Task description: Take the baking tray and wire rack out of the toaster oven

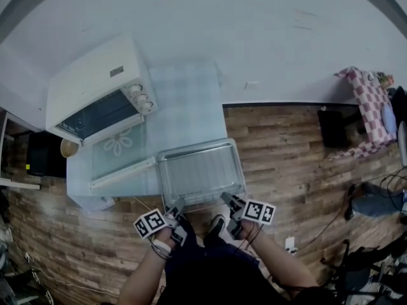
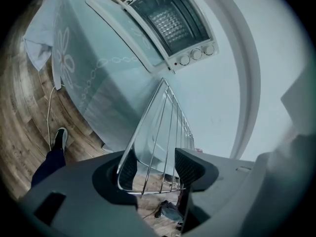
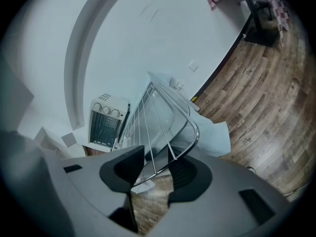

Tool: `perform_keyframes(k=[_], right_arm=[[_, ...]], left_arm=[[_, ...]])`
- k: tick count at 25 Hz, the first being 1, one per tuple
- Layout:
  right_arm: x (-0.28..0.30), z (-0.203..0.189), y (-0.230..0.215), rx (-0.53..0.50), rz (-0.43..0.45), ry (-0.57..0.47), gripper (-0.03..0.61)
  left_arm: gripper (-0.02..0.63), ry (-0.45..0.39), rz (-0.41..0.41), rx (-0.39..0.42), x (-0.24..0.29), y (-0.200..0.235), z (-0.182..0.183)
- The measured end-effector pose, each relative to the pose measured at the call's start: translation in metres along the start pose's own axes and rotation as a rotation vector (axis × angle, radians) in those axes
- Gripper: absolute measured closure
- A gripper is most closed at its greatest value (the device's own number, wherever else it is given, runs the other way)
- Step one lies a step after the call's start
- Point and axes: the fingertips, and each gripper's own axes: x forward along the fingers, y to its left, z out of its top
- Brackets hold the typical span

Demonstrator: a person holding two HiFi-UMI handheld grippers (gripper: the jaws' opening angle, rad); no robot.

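Observation:
The wire rack (image 1: 201, 170) lies on the shiny baking tray (image 1: 236, 169) at the near edge of the cloth-covered table (image 1: 191, 107). Both are outside the white toaster oven (image 1: 95, 91), whose glass door (image 1: 121, 152) hangs open. My left gripper (image 1: 175, 208) is at the rack's near left corner, my right gripper (image 1: 227, 201) at its near right corner. In the left gripper view the rack (image 2: 168, 122) runs between the jaws of the left gripper (image 2: 155, 167), which stand apart from it. In the right gripper view the rack's rim (image 3: 190, 127) passes between the spread jaws of the right gripper (image 3: 158, 164).
The oven (image 2: 168, 19) stands at the table's far left. A pink checkered table (image 1: 369, 107) and cables (image 1: 375, 196) are on the wooden floor at the right. A dark cabinet (image 1: 41, 154) sits left of the table. The person's shoes (image 1: 216, 226) are just below the tray.

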Motion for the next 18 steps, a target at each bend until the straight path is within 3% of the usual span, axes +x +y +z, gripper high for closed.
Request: perform_keyframes(k=[5, 11, 18], right_arm=[[0.008, -0.003, 0.005, 0.037, 0.033, 0.019, 0.32], [-0.014, 0.002, 0.006, 0.077, 0.047, 0.006, 0.239], [-0.028, 0.002, 0.006, 0.082, 0.054, -0.012, 0.224]], left_arm=[[0.368, -0.012, -0.003, -0.015, 0.0, 0.004, 0.006], [0.34, -0.022, -0.02, -0.002, 0.0, -0.012, -0.007], [0.311, -0.017, -0.04, 0.012, -0.002, -0.017, -0.013]])
